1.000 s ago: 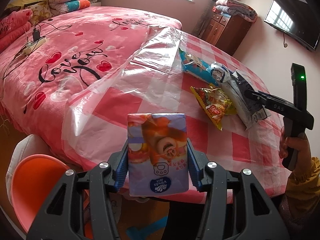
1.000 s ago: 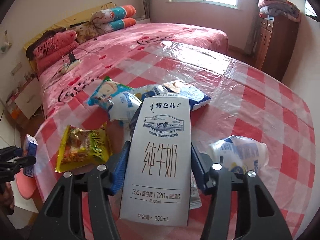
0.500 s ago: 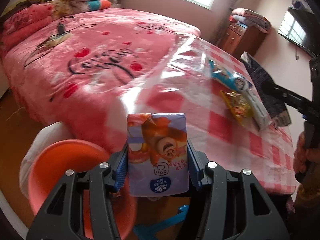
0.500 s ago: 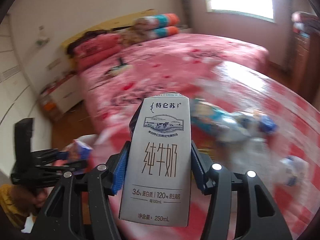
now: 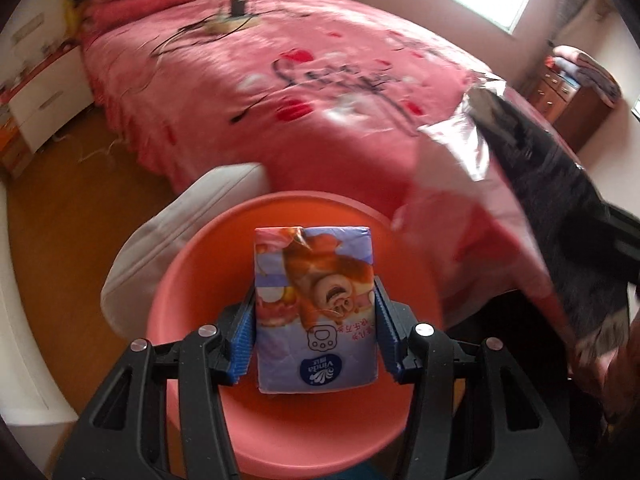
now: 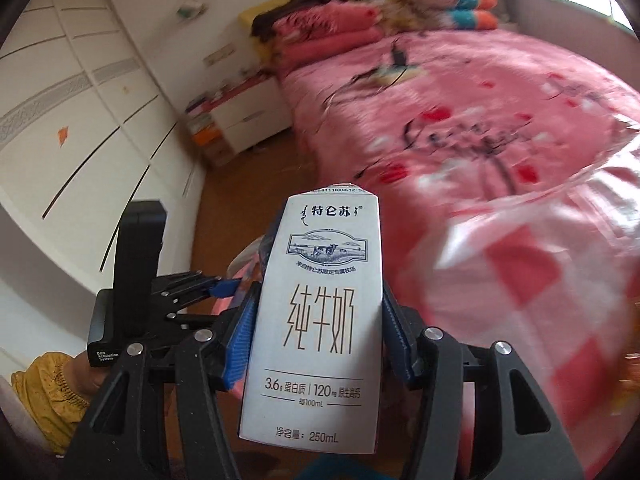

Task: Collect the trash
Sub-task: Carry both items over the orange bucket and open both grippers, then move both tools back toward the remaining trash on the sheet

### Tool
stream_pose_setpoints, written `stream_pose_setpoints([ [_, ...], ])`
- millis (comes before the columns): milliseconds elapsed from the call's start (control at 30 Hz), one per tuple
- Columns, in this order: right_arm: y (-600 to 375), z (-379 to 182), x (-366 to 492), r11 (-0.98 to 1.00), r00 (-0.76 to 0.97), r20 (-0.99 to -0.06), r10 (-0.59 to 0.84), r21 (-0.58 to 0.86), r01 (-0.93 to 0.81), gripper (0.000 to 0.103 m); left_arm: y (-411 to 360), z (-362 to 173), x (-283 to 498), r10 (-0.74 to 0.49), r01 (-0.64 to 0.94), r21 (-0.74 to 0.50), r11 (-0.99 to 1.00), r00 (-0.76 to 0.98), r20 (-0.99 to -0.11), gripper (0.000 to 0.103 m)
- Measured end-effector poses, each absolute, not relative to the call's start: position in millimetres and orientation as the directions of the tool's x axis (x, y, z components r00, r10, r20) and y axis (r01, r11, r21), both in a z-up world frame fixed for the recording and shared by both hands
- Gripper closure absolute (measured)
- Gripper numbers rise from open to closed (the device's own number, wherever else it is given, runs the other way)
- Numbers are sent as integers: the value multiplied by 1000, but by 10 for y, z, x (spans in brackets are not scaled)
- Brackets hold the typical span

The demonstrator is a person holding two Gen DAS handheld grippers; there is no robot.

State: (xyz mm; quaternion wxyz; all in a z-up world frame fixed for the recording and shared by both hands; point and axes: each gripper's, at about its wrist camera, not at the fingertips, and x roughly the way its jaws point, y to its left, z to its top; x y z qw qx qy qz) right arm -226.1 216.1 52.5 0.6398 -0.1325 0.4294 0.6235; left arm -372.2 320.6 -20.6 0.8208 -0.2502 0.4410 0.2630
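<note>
My left gripper point(image 5: 316, 312) is shut on a purple tissue pack point(image 5: 316, 308) with a cartoon bear and holds it over the orange bin point(image 5: 192, 280) on the floor. My right gripper point(image 6: 316, 320) is shut on a white 250 mL milk carton point(image 6: 320, 320). In the left wrist view the carton's dark side point(image 5: 560, 208) shows at the right, over the table edge. In the right wrist view the left gripper's body point(image 6: 136, 292) is at the left, its load mostly hidden behind the carton.
A table with a pink checked cloth point(image 6: 540, 264) under clear plastic stands at the right. A pink bed point(image 5: 320, 80) lies beyond. A white cushion point(image 5: 180, 232) sits beside the bin. White wardrobes point(image 6: 60, 100) and a bedside cabinet point(image 6: 240, 120) line the far wall.
Both grippers have swung left and down, away from the table toward the floor. The tissue pack is now over the orange bin. The milk carton has followed it.
</note>
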Motion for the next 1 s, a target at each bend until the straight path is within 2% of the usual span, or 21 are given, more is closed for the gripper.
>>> stream_pose_setpoints([
  [100, 2320, 326, -2401, 178, -199, -730, 654, 404, -897, 43, 3296, -338, -3800, 228, -688, -156, 708, 433, -872, 47],
  [167, 2368, 195, -2436, 196, -204, -747, 633, 409, -891, 29, 3346, -385, -3852, 248, -712, -136, 689, 408, -879, 32],
  [233, 2325, 139, -2389, 221, -197, -741, 642, 425, -878, 17, 3379, -391, -3898, 293, -736, -90, 671, 375, -880, 24],
  [300, 2207, 149, -2306, 257, -157, -735, 660, 417, -872, 11, 3393, -365, -3917, 319, -744, -66, 664, 363, -875, 21],
  [533, 1753, 285, -1981, 372, 20, -716, 698, 339, -864, 9, 3283, -114, -3703, 389, -741, -11, 671, 365, -846, 15],
  [833, 1225, 444, -1734, 467, 166, -680, 715, 286, -837, 8, 2834, 279, -3111, 461, -660, 102, 744, 397, -794, 15],
  [1000, 877, 577, -1591, 529, 245, -652, 717, 281, -801, 8, 2575, 473, -2832, 461, -607, 118, 786, 448, -766, 15],
])
